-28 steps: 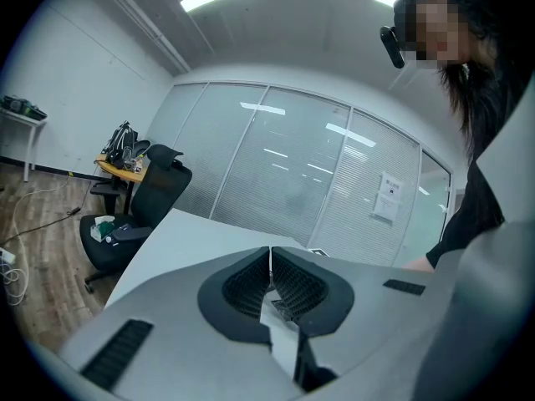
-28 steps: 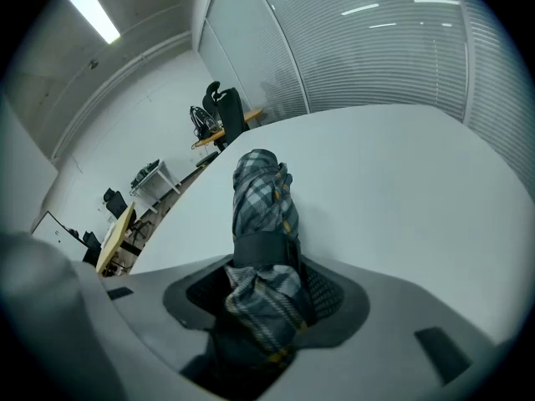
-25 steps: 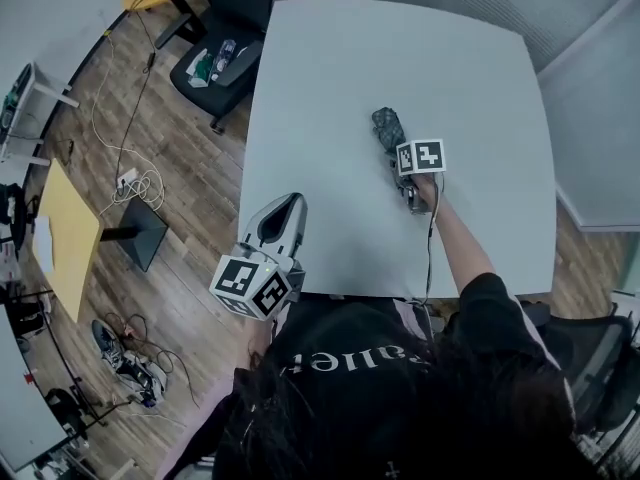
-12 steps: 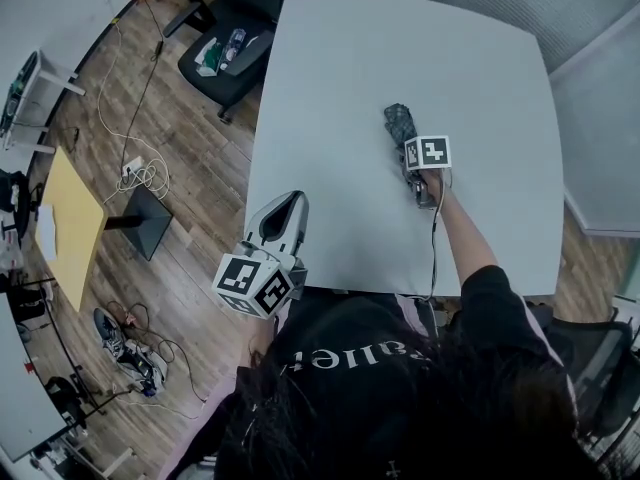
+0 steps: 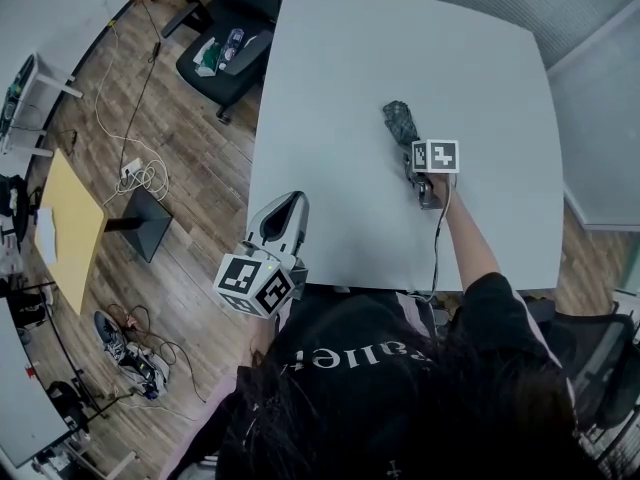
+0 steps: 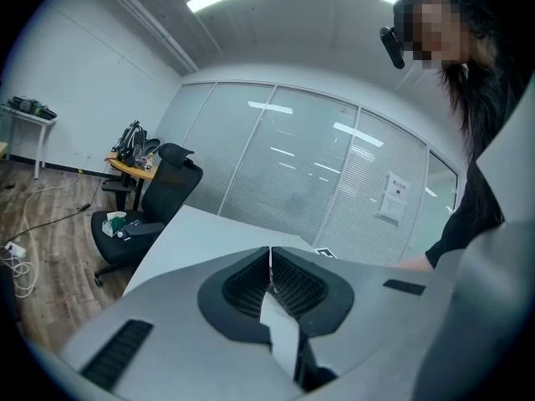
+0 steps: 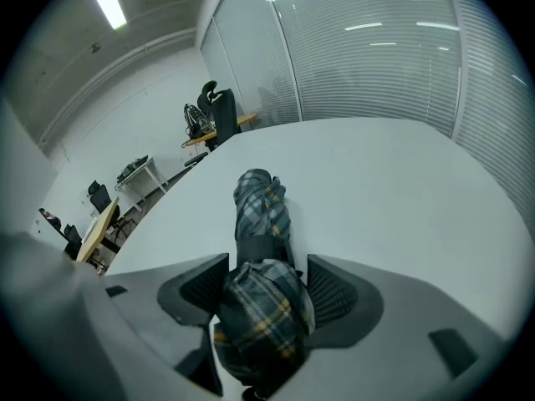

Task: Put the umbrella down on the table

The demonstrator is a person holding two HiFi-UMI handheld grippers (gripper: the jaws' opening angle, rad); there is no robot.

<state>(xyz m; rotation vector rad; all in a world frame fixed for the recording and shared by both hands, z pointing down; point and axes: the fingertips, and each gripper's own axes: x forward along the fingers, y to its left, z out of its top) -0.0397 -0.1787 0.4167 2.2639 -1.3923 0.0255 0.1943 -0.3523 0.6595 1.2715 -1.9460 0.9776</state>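
Observation:
The folded plaid umbrella point(image 5: 399, 123) lies on the white table point(image 5: 340, 78), right of its middle. In the right gripper view the umbrella point(image 7: 261, 215) runs away from me between the two jaws. My right gripper point(image 5: 412, 168) is over its near end, and its jaws point(image 7: 266, 295) are opening, with the fabric bundle still between the pads but no clear pinch. My left gripper point(image 5: 287, 208) hangs at the table's near left edge. Its jaws point(image 6: 269, 253) meet at the tips with nothing between them.
A black office chair point(image 5: 225, 58) with small items on its seat stands off the table's left side. A yellow desk point(image 5: 70, 238) and loose cables point(image 5: 135, 183) are on the wood floor further left. Glass partition walls point(image 6: 334, 174) close the room behind the table.
The right gripper has drawn slightly back along the umbrella toward the person. The umbrella stays where it lies on the table. The left gripper has not moved.

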